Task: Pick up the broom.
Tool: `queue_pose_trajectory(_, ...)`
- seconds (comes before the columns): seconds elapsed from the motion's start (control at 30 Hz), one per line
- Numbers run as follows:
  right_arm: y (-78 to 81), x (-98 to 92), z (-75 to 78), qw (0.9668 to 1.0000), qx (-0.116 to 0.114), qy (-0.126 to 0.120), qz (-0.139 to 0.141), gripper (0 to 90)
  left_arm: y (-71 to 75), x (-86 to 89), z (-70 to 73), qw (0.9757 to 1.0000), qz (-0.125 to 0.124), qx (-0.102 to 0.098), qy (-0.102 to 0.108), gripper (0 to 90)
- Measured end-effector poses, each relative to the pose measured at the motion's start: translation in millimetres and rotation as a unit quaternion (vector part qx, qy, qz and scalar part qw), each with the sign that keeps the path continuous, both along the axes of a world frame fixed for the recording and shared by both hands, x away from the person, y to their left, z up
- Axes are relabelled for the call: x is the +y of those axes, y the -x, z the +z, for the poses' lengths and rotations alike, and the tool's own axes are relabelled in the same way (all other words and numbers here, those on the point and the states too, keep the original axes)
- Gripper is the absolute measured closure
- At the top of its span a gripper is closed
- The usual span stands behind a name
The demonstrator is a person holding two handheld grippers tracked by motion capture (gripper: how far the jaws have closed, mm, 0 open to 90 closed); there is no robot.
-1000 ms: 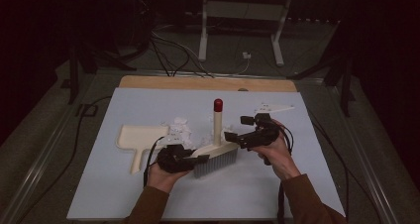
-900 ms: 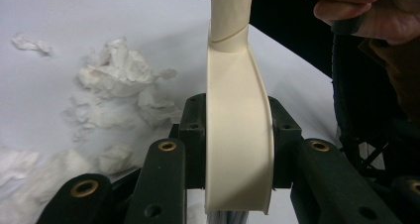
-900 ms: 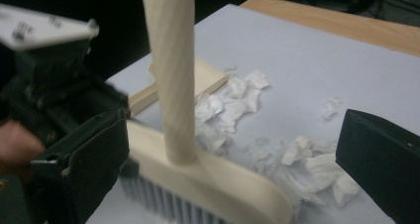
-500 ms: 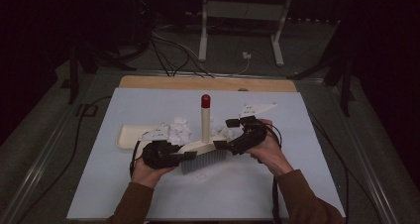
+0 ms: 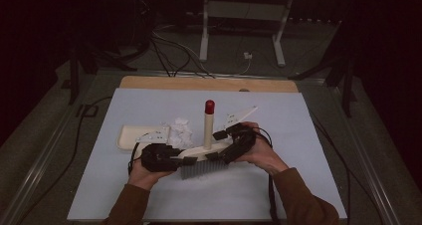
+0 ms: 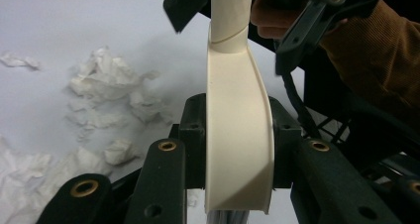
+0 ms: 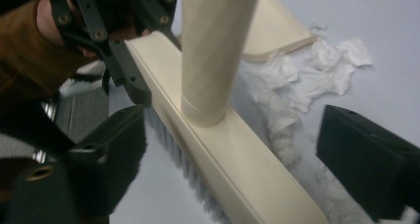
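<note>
Since a second ago the brush point(image 5: 201, 158) and both hands have slid toward the left of the high view, nearer the crumpled paper point(image 5: 178, 131) and the dustpan point(image 5: 130, 134). It stands on its bristles on the desk point(image 5: 298, 130). The left claw point(image 5: 175, 161) is clenched across the cream brush head at one end. The right claw point(image 5: 215, 154) has just been closing; its jaws straddle the other end without yet pressing on it. The head looks like stiff, smooth plastic, light and a little slippery, with soft bristles beneath that give under pressure. Gripping across the narrow head, low and near each end, seems surest. Its long axis runs left to right across the high view, level with the desk, while the red-capped handle point(image 5: 208, 123) points up.
</note>
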State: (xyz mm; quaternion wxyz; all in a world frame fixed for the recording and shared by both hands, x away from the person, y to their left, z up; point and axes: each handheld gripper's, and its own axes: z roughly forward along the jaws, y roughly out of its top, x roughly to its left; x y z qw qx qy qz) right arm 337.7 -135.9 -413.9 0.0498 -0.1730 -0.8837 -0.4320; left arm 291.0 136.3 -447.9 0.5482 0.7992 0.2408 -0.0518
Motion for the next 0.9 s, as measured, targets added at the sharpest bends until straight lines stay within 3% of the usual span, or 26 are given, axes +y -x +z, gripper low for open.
queue_pose_trajectory(0.1, 0.3, -0.5, -1.9, 0.9999, -0.007, 0.003, 0.013, 22.8, 1.5, -2.3, 0.9, 0.9998, -0.017, 0.000, 0.007, 69.8)
queue_pose_trajectory(0.13, 1.1, -1.2, -4.6, 0.9990, -0.006, 0.002, 0.044, 29.1, 2.0, -3.3, 1.2, 0.9997, -0.024, -0.001, 0.007, 69.8)
queue_pose_trajectory(0.17, 1.1, -1.2, -4.6, 0.9990, -0.006, 0.002, 0.044, 29.1, 2.5, -4.1, 1.0, 0.9995, -0.030, -0.003, 0.006, 69.8)
queue_pose_trajectory(0.23, 2.8, -1.2, -5.7, 0.9976, -0.002, 0.000, 0.069, 35.1, 3.7, -5.2, 0.5, 0.9990, -0.044, -0.009, 0.002, 69.8)
queue_pose_trajectory(0.37, 2.9, -1.5, -6.8, 0.9921, 0.025, -0.014, 0.122, 55.5, 4.3, -5.8, -0.5, 0.9982, -0.059, -0.008, 0.006, 69.7)
queue_pose_trajectory(0.5, 4.7, -2.9, -7.4, 0.9880, 0.035, -0.014, 0.150, 62.8, 3.6, -6.6, -2.9, 0.9970, -0.075, 0.001, 0.015, 68.5)
queue_pose_trajectory(0.6, 5.7, -4.2, -7.8, 0.9865, 0.041, -0.020, 0.158, 67.3, 1.8, -6.0, -3.4, 0.9982, -0.054, 0.005, 0.026, 62.3)
queue_pose_trajectory(0.7, 7.4, -4.1, -7.1, 0.9896, 0.036, -0.017, 0.138, 67.4, 2.0, -5.0, -2.3, 0.9992, -0.022, 0.002, 0.033, 55.9)
queue_pose_trajectory(0.8, 5.2, -8.0, -8.2, 0.9922, 0.039, -0.012, 0.117, 67.4, 4.6, 4.3, 0.5, 0.9985, 0.012, -0.009, 0.053, 49.1)
queue_pose_trajectory(0.9, 2.9, -14.5, -7.3, 0.9945, 0.043, -0.020, 0.093, 67.4, 8.7, 18.1, 4.0, 0.9962, 0.061, -0.031, 0.053, 47.0)
